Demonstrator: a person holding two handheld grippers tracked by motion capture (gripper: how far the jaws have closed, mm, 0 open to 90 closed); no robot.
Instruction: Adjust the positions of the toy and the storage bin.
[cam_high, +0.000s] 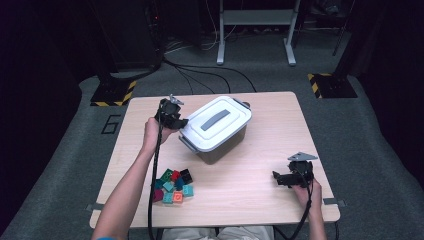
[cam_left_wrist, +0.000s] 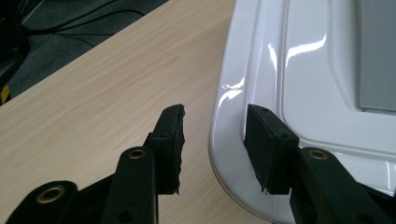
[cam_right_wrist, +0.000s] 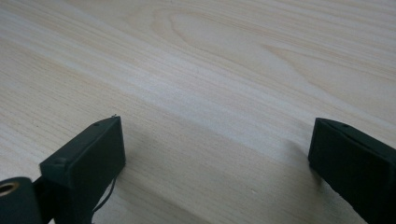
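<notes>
The left hand-held gripper (cam_high: 181, 121) sits at the near left corner of a white box lid (cam_high: 216, 124). In the left gripper view its jaws are partly spread and straddle the lid's rounded rim (cam_left_wrist: 223, 140): one jaw lies outside over the wood, the other over the lid top. A gap shows between the outer jaw and the rim, so nothing is pinched; whether the inner jaw touches the lid cannot be told. The box (cam_high: 220, 146) stands near the middle of the surface (cam_high: 270, 190), its grey handle (cam_high: 215, 120) set into the lid.

The right hand-held gripper (cam_high: 280, 178) rests low over the near right part of the surface, its jaws spread wide with bare wood between them.

The high view also shows a heap of coloured blocks (cam_high: 173, 185) near the front left, and a "6" marked on the floor (cam_high: 111, 124) beside the surface. No labels can be read on the box.
</notes>
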